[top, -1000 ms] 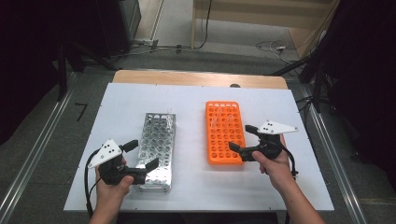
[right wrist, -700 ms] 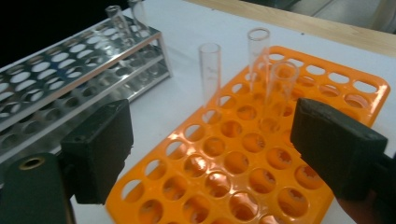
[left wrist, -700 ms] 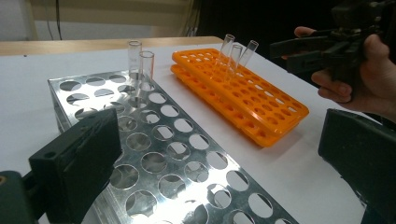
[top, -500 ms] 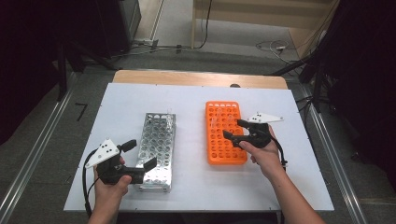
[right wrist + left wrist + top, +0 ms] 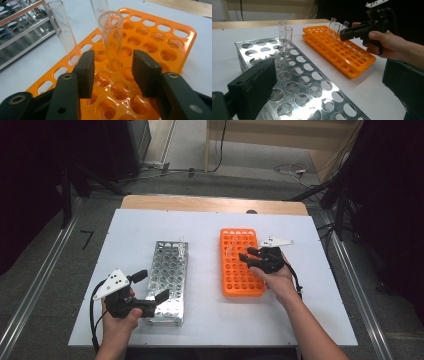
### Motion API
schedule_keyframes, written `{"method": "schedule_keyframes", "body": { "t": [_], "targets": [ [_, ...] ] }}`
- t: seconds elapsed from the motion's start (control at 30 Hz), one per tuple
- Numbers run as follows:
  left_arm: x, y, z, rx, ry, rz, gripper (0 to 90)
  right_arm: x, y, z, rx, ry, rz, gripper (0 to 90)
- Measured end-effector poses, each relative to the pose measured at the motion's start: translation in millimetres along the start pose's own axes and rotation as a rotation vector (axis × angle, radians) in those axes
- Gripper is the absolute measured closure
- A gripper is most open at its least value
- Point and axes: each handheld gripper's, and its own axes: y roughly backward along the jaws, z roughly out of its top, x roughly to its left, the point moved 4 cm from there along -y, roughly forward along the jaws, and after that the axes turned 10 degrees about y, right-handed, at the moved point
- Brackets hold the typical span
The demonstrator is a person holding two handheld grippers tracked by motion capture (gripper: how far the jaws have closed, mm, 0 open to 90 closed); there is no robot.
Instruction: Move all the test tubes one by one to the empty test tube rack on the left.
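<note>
Glass tube (image 5: 111, 40) upright in the orange rack (image 5: 172, 42), between the right gripper (image 5: 113, 71)'s closing jaws.
Its long axis stood vertical, just ahead of the pads; the jaws had just been narrowing and apparently had not yet touched it. The right hand (image 5: 278, 281) reached level across the rack. The left gripper (image 5: 150, 290) waited spread beside the metal rack (image 5: 169, 270).

Two glass tubes (image 5: 285, 37) stood in the silver rack (image 5: 299, 85); at two o'clock, the right gripper (image 5: 344, 31) reached the orange rack (image 5: 342, 51).
</note>
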Motion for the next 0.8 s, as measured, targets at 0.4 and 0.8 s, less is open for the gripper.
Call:
{"method": "schedule_keyframes", "body": {
  "t": [0.4,0.8],
  "targets": [
    [-0.8,-0.5,-0.2,0.004,0.003,-0.001,0.0,-2.5,-12.7,0.2,0.014,0.032,-0.013,68.3],
    [-3.0,-2.8,-0.6,0.005,-0.002,-0.002,0.0,-0.1,-12.3,1.8,-0.007,0.057,-0.018,73.6]
  ]
}}
